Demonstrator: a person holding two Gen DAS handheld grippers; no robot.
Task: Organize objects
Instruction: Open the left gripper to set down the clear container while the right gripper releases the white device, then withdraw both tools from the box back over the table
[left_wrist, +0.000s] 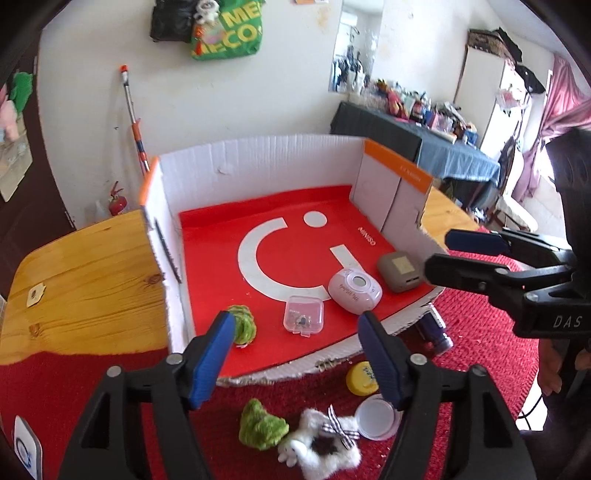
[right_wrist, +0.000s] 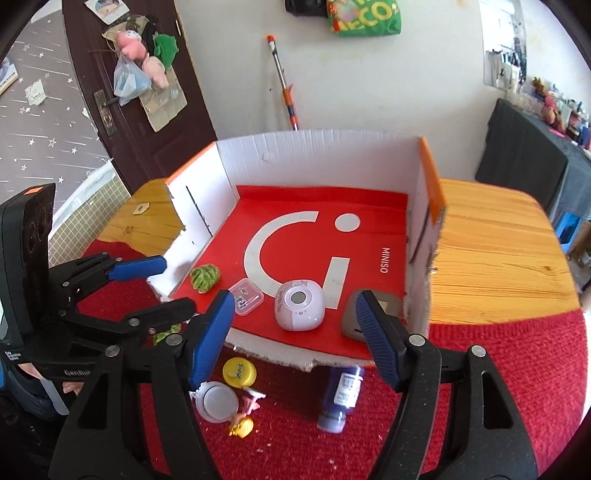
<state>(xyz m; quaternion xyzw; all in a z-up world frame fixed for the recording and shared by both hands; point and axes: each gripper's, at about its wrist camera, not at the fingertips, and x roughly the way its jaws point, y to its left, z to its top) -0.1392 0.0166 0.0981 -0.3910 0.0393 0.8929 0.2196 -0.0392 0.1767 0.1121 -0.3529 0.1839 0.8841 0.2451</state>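
Both jaws stand released: left gripper (left_wrist: 295, 325) and right gripper (right_wrist: 295, 306) grasp nothing and hover at the open front of the white cardboard box (right_wrist: 317, 155). Inside it, on the red MINISO bag (left_wrist: 288, 236), lie a green plush (left_wrist: 243, 325), a clear plastic case (left_wrist: 303, 314), a pink round device (left_wrist: 355, 291) and a grey case (left_wrist: 399, 270). Outside, on the red mat (right_wrist: 480, 369), lie a yellow lid (right_wrist: 239, 371), a white jar (right_wrist: 218, 400), a blue bottle (right_wrist: 341, 397), a second green plush (left_wrist: 260, 424) and a white plush (left_wrist: 321, 446).

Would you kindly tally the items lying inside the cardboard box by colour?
Green: 1, knitted ball
Clear: 1, plastic case
Pink-white: 1, rounded device
Grey: 1, small case
Total: 4, all on the box's red liner
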